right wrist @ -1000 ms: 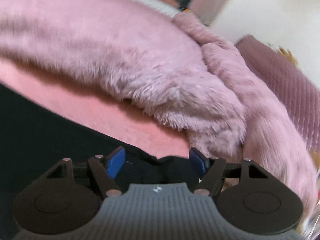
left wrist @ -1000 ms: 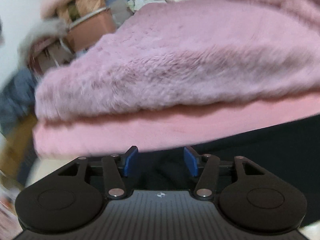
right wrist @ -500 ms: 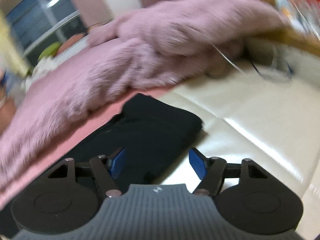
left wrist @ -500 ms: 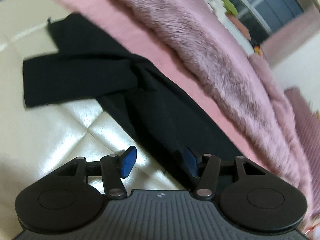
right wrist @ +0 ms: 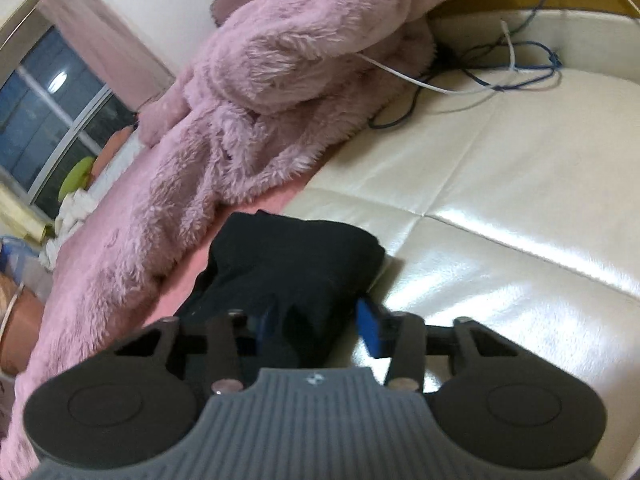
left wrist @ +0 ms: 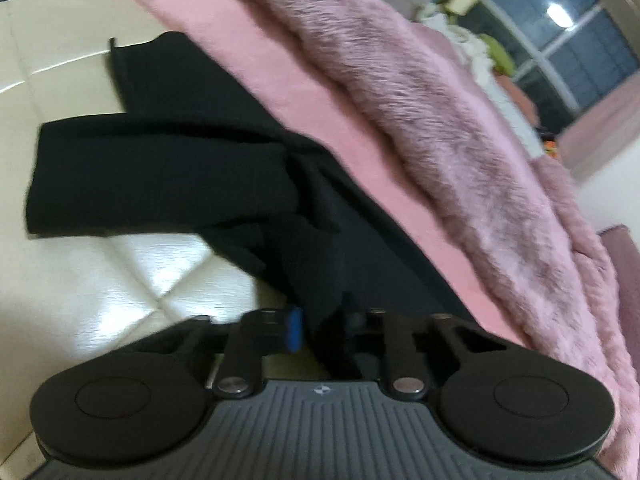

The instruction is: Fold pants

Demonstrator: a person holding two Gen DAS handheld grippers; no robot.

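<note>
Pants: black, spread along cream quilted surface beside pink blanket
Left gripper: jaws closing, black cloth bunched between them
Right gripper: jaws closing around folded pants end

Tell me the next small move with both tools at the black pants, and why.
Probably finish closing before lifting. Both the left tool and the right tool are closing with folds of the black pants between their pads, and the garment lies crumpled across the cream cushion and pink blanket. Lifting early could drop an edge.
</note>
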